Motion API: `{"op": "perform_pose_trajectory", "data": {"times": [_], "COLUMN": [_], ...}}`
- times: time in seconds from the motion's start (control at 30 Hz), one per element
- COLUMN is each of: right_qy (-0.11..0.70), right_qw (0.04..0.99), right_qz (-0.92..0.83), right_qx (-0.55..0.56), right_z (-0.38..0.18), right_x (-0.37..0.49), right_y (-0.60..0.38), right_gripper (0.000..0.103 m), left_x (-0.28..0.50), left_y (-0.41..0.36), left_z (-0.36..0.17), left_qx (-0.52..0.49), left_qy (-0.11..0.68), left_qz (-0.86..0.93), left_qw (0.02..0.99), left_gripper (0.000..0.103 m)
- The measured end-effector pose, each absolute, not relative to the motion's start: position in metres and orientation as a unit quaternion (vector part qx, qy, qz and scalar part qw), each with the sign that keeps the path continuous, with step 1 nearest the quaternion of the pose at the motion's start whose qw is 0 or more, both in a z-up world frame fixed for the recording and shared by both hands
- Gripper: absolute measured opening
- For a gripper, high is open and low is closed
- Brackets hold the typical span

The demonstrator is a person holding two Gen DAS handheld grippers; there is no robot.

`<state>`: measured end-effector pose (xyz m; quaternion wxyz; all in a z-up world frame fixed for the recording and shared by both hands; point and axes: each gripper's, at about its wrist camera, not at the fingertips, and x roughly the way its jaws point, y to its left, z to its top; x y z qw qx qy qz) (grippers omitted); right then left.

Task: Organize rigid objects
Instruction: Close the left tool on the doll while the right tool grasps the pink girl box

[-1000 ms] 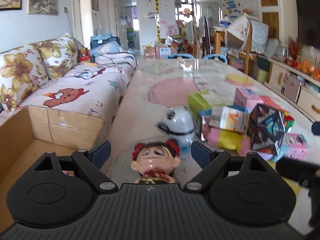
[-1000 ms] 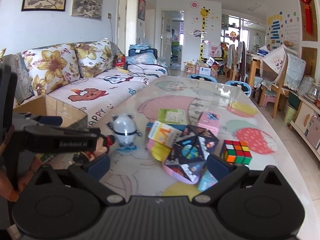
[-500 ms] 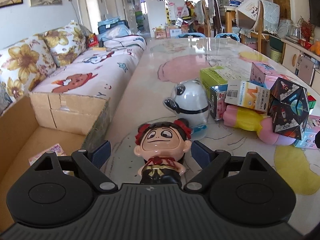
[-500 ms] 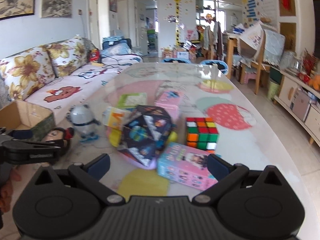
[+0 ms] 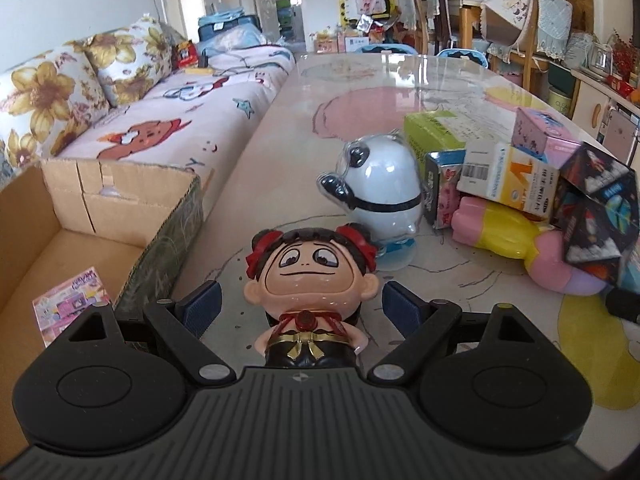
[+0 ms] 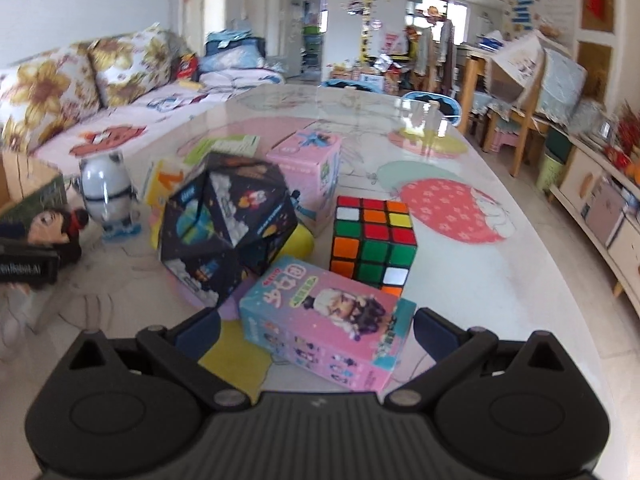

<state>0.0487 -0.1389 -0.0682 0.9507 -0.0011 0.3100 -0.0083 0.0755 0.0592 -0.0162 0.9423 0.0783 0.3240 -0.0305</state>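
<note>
Beside the flowered sofa (image 5: 120, 92), a long glossy worktop (image 5: 360, 92) carries a jumble of toys and boxes, with a cardboard box (image 5: 100, 196) at its near left edge. Left tongs (image 5: 300, 304) stand spread on either side of a big-headed doll figurine (image 5: 310, 276), pads apart from it, a panda toy (image 5: 380, 184) just behind. Right tongs (image 6: 316, 330) are spread too, flanking a pink carton (image 6: 324, 324) lying on the worktop near a colour cube (image 6: 372, 240) and a dark folded-paper polyhedron (image 6: 224, 220).
</note>
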Motion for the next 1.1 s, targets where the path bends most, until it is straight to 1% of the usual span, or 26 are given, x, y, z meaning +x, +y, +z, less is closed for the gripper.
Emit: {"op": "perform_pose_trajectory", "data": {"times": [0.2,0.3,0.37,0.43,0.53,0.57,0.8,1.1], "right_qy": [0.322,0.322,0.326,0.324,0.325,0.326,0.333,0.337], "right_qw": [0.947,0.947,0.945,0.946,0.945,0.945,0.942,0.939], "right_qz": [-0.010,-0.007,-0.006,-0.003,-0.010,-0.008,-0.004,0.024], "right_qx": [0.005,0.013,0.022,0.026,0.029,0.033,0.049,0.066], "right_z": [-0.078,-0.078,-0.077,-0.076,-0.074,-0.073,-0.070,-0.062], "right_x": [0.057,0.058,0.058,0.057,0.057,0.058,0.054,0.044], "right_y": [-0.151,-0.154,-0.154,-0.154,-0.155,-0.156,-0.158,-0.140], "right_gripper": [0.102,0.102,0.101,0.095,0.089,0.088,0.085,0.084], "left_x": [0.082,0.083,0.083,0.084,0.083,0.082,0.075,0.064], "left_y": [0.062,0.063,0.064,0.063,0.063,0.064,0.060,0.052], "left_z": [-0.017,-0.018,-0.018,-0.017,-0.018,-0.017,-0.017,-0.017], "left_qx": [0.054,0.050,0.040,0.034,0.030,0.026,0.020,0.008], "left_qy": [0.339,0.342,0.343,0.343,0.343,0.343,0.346,0.353], "left_qz": [-0.024,-0.021,-0.025,-0.028,-0.029,-0.031,-0.047,-0.099], "left_qw": [0.939,0.938,0.938,0.938,0.938,0.938,0.937,0.930], "left_gripper": [0.103,0.098,0.089,0.084,0.081,0.075,0.074,0.075]}}
